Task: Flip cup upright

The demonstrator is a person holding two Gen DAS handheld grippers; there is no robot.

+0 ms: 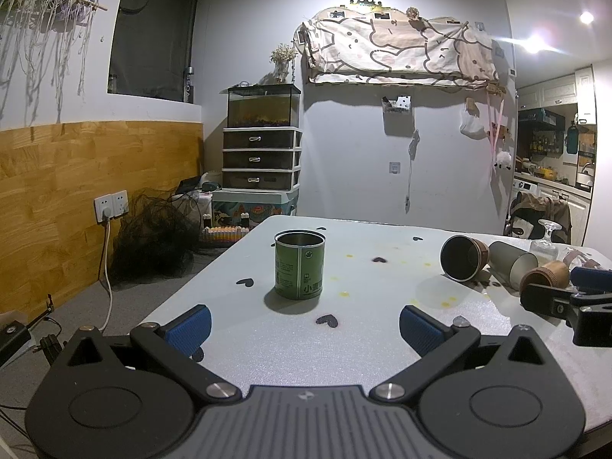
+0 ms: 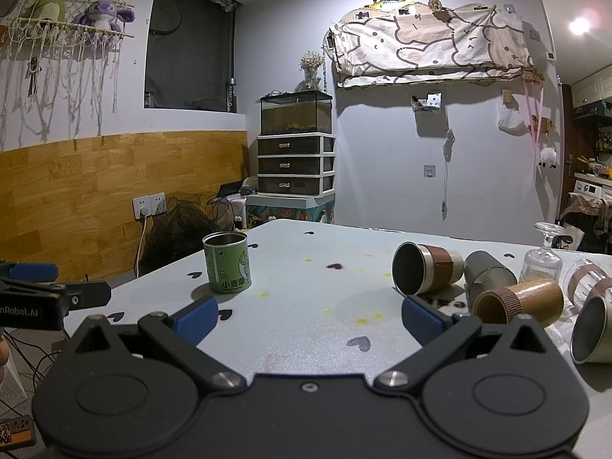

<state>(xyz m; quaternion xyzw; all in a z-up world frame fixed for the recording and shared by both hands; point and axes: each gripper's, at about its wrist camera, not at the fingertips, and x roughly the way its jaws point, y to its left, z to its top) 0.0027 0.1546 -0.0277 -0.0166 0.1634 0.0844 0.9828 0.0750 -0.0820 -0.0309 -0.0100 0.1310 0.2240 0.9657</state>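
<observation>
A green tin cup [image 1: 299, 265] stands upright on the white table [image 1: 363, 329]; it also shows in the right wrist view [image 2: 227, 262]. Several cups lie on their sides at the right: a steel cup with a brown band [image 2: 426, 267], a grey cup [image 2: 485, 273], a wooden cup [image 2: 518, 302] and a steel cup [image 2: 591, 336]. My left gripper [image 1: 304, 329] is open and empty, short of the green cup. My right gripper [image 2: 306, 319] is open and empty, its right finger close to the banded cup.
An upturned glass goblet [image 2: 543, 256] stands behind the lying cups. A banded glass [image 2: 587, 279] lies at the far right. The table's left edge drops to the floor, with cables and a socket [image 2: 149, 204] by the wall. A drawer unit [image 2: 294, 164] stands behind.
</observation>
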